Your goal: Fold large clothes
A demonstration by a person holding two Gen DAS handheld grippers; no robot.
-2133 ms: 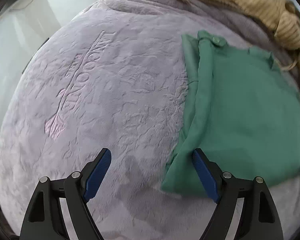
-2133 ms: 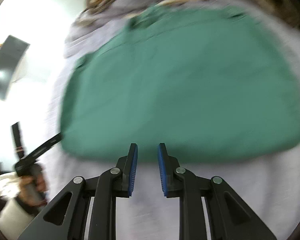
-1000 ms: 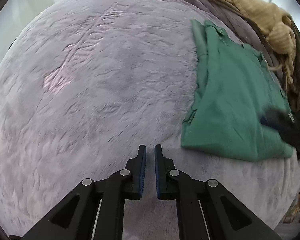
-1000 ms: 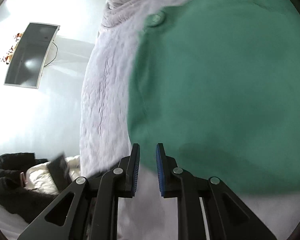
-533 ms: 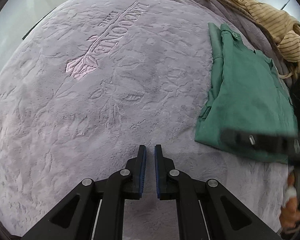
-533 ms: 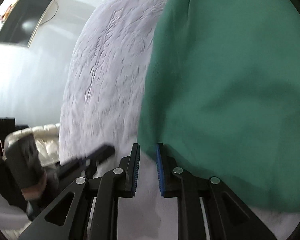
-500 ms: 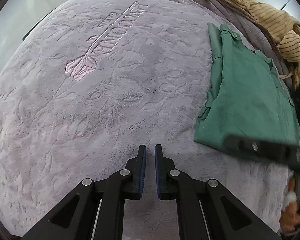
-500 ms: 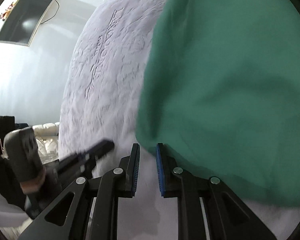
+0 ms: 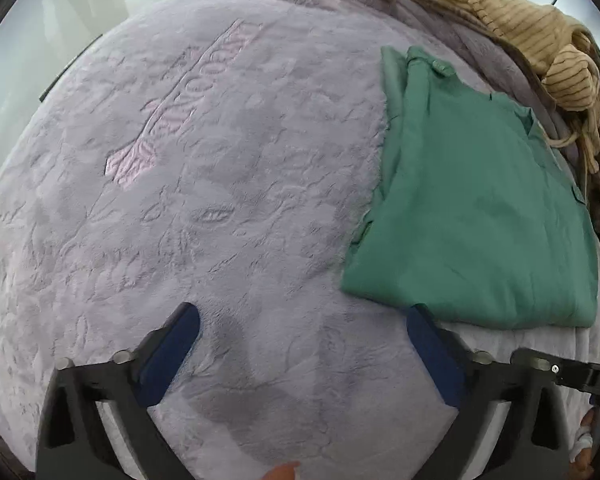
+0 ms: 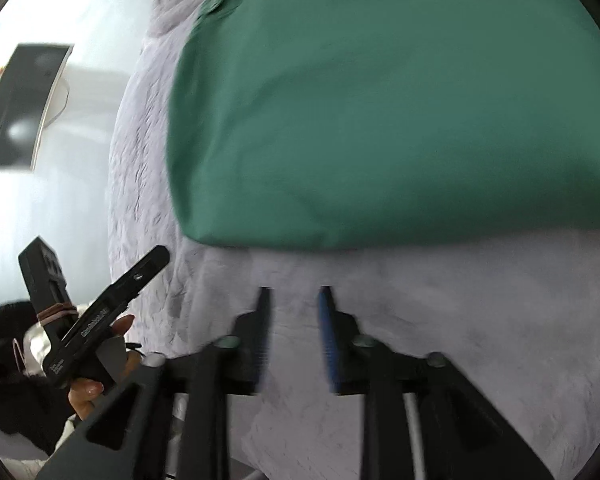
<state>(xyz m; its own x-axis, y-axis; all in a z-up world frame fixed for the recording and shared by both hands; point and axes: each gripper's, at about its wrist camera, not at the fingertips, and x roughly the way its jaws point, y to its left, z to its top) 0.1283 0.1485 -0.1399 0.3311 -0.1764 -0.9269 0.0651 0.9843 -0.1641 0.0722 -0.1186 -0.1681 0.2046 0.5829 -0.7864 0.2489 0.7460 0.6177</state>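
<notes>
A folded green garment (image 9: 472, 208) lies flat on the lilac plush blanket (image 9: 220, 184), toward the right in the left wrist view. It fills the upper part of the right wrist view (image 10: 380, 100). My left gripper (image 9: 302, 320) hangs over bare blanket just left of the garment's near corner, its jaws opening wide with nothing between them. My right gripper (image 10: 294, 304) is blurred, just short of the garment's near edge; its jaws are opening, and only blanket shows between them. The left gripper (image 10: 140, 272) and a hand also show at the lower left of the right wrist view.
A tan striped knit (image 9: 540, 40) and darker clothes are heaped at the blanket's far right edge. An embossed logo (image 9: 188, 108) marks the blanket. A dark screen (image 10: 24, 104) hangs on the white wall left of the bed. The right gripper's arm (image 9: 572, 376) juts in at lower right.
Both grippers were shut half a second ago; now the left stands wide apart and the right partly apart. The right gripper has drawn back off the garment's edge onto bare blanket.
</notes>
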